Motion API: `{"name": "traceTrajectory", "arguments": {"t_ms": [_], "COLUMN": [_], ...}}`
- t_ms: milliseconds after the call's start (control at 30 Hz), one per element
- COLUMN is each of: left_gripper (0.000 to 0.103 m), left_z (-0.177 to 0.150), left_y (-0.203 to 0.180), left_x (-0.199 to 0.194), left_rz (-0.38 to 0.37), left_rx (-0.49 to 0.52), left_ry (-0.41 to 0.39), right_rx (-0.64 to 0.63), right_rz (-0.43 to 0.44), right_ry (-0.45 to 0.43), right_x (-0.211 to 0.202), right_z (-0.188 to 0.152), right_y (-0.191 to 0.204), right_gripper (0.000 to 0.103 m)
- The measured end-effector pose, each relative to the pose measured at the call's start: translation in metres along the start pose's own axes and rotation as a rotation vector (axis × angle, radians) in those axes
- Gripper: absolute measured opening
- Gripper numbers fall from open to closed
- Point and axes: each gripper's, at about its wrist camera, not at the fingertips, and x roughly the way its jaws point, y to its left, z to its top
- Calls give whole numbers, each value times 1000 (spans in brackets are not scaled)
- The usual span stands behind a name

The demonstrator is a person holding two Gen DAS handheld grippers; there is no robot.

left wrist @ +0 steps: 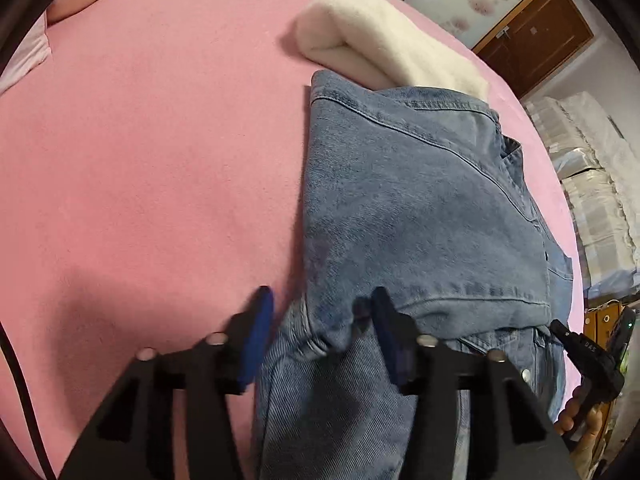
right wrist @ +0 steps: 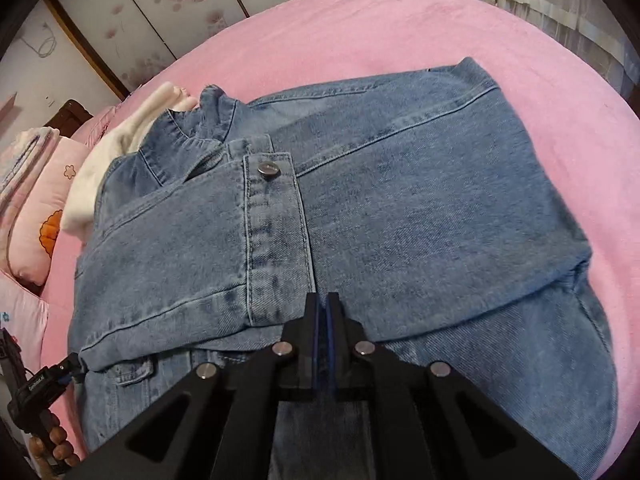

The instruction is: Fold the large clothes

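Denim jacket (right wrist: 360,220), mid-blue and faded, lies folded into a thick stack on the pink bed (left wrist: 140,140), near its far edge beside a cream garment (left wrist: 384,40). A cuff with a metal button (right wrist: 267,168) lies across the top layer, and lighter inside fabric shows at the near edge. The left tool (left wrist: 320,316) stands partly open, its blue pads either side of a raised fold at the jacket's near left corner. The right tool (right wrist: 322,304) is shut over the near edge; whether it pinches cloth, I cannot tell.
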Motion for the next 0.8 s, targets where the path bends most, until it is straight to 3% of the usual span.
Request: {"name": "traceTrajectory", "arguments": {"t_ms": [100,200,233,267,367,500,633,767,800], "left_gripper": [54,56,61,66,67,67,67,67,67], "left_z": [4,15,20,25,41,63,77,82,83], "left_y": [-14,-40,-52,-64,-97,-128,-138,-135,-131], "left_x": [-16,-34,-38,-38,-30,-6,30,68,75], "left_rz": [60,59,60,61,76,71,84,152,170], "left_rx": [24,87,116,145,212,244,242,264,276], "left_ry": [-46,-133,-153,-169,-198,-209,-185,-133,-129], "right_rx": [-19,-91,-112,-135,-233,-340,-415,-465,-464], "right_rz": [-16,2,16,35,106,179,199,93,72], "right_ry": [-21,-76,-84,-89,-95,-85,-25,-48,-59], "right_x": [-13,-26,-27,-27,-23,2,45,77,79], "right_z": [2,10,14,17,24,29,29,38,41], "right_y": [2,22,31,42,89,150,188,187,180], "right_gripper": [20,21,21,21,21,21,21,21,16]}}
